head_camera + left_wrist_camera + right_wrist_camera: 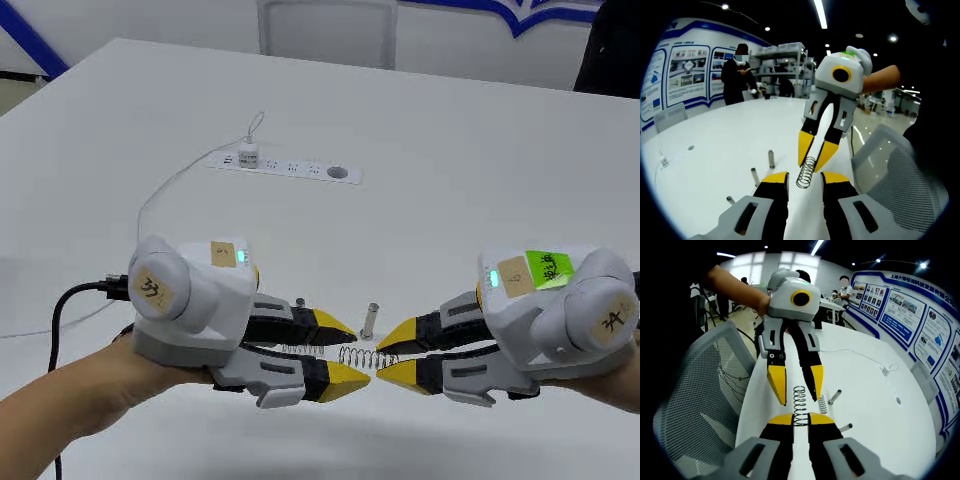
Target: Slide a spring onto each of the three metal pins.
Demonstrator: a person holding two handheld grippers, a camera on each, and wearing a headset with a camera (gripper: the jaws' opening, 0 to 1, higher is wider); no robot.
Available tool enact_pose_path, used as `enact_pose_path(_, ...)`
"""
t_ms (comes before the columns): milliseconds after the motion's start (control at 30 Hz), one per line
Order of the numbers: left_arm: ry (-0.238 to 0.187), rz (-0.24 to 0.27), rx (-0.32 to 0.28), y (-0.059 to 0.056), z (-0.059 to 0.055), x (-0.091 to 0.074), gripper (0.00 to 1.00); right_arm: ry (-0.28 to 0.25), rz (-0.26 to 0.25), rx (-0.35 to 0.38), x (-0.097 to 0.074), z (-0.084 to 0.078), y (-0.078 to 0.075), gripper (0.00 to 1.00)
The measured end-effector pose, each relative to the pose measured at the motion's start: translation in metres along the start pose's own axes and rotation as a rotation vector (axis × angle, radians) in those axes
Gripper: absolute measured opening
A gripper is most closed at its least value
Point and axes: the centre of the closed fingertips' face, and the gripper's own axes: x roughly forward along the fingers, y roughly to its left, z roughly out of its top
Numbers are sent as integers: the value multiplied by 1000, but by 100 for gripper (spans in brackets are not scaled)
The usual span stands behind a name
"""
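Observation:
A small steel spring [356, 355] hangs level above the white table [450, 200], held by one end in my right gripper [379, 361], which is shut on it. My left gripper [360, 354] faces it tip to tip, open, with its yellow jaws on either side of the spring's free end. In the left gripper view the spring [806, 172] points at me from the right gripper [814, 162], between my own left gripper [805, 176]. Three short metal pins stand upright on the table [771, 158] [755, 176] [730, 200]. A second spring [822, 404] lies near a pin [834, 396].
A white power strip [290, 168] with a plugged adapter and a thin cable lies farther back on the table. A grey mesh chair [705, 390] stands at the table's near edge. A person [737, 75] stands beyond the table's far end.

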Motion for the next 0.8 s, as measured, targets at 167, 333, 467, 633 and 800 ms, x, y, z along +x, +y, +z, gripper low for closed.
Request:
enact_pose_path(167, 11, -9, 3, -3, -1, 2, 25, 7, 13, -24, 1, 1, 4, 10)
enact_pose_path(333, 31, -25, 10, -6, -4, 2, 13, 13, 26, -46, 1, 1, 7, 10)
enact_pose_path(467, 35, -28, 7, -7, -6, 3, 13, 15, 19, -53, 0, 3, 6, 10)
enact_pose_path(633, 38, -19, 70, -6, -5, 2, 12, 15, 12, -63, -1, 5, 4, 10)
enact_pose_path(800, 59, -5, 142, -5, -4, 3, 10, 28, 6, -91, -1, 5, 2, 10)
